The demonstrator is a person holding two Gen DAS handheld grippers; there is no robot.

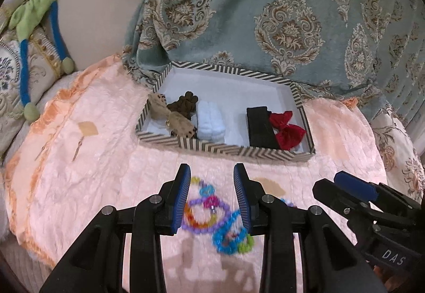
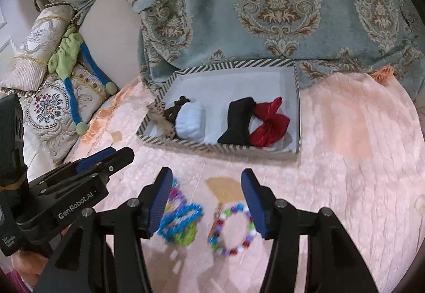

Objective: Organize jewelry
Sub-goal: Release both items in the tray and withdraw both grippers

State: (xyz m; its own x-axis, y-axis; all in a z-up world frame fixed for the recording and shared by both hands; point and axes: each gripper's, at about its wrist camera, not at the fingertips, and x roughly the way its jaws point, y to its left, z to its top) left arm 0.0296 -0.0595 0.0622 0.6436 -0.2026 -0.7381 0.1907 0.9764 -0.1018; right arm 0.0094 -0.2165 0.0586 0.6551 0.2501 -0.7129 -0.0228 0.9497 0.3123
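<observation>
A heap of colourful bead bracelets [image 1: 212, 216] lies on the pink quilt between the fingers of my open left gripper [image 1: 212, 173], which hovers over it. It also shows in the right wrist view [image 2: 180, 221]. A single multicoloured bead bracelet [image 2: 235, 229] lies flat between the fingers of my open right gripper [image 2: 207, 176]. A striped tray [image 1: 228, 148] [image 2: 223, 148] behind them holds a leopard bow [image 1: 170, 115], a brown hair piece [image 1: 184, 104], a pale blue scrunchie [image 1: 211, 120], a black box [image 1: 261, 125] and a red bow [image 1: 287, 128].
A teal damask curtain [image 1: 265, 14] hangs behind the tray. Patterned cushions and a green-and-blue soft toy [image 1: 37, 27] lie at the left. A tan patch [image 2: 225, 186] marks the quilt near the bracelets. The left gripper [image 2: 79, 181] shows at the left of the right wrist view.
</observation>
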